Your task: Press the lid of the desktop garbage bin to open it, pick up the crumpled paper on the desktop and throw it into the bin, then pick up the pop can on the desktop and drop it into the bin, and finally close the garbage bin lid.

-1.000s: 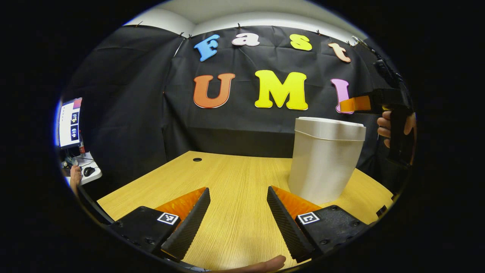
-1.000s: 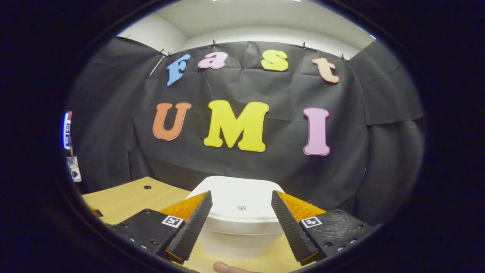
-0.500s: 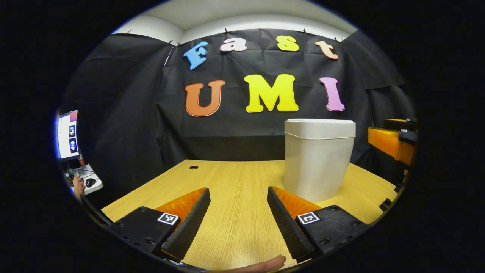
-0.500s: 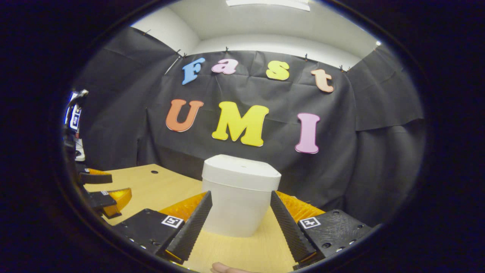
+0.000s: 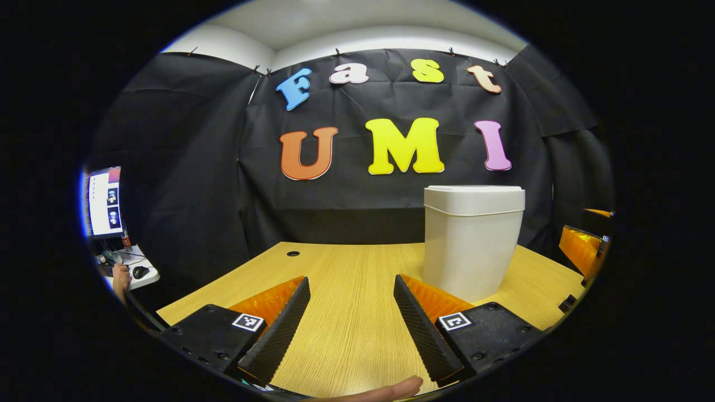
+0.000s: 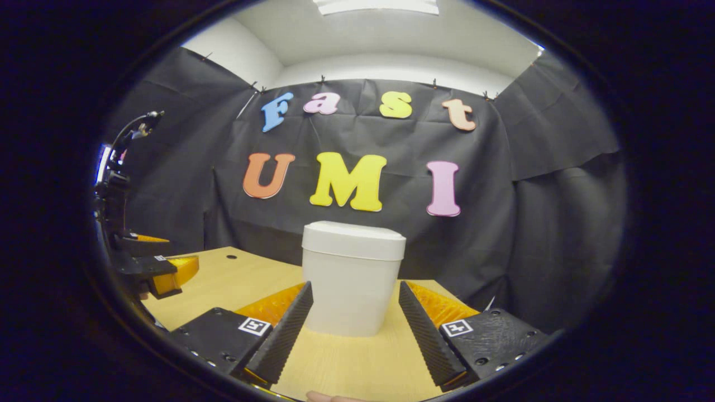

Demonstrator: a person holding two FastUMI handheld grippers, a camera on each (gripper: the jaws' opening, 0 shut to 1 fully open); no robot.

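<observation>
A white garbage bin stands on the wooden table with its lid down. In the left gripper view my left gripper is open over bare table, the bin ahead to its right. The right gripper's fingers poke in at the far right of that view. In the right gripper view the bin stands straight ahead, lid down, beyond my open right gripper. The left gripper shows at the left edge there.
A cable hole sits near the table's back left. A side desk with a monitor, a mouse and a person's hand lies off to the left. Black cloth walls close the back and sides.
The right gripper has pulled back and down from over the bin's lid to table level. The left gripper's view shifted slightly; the bin lid stays down.
</observation>
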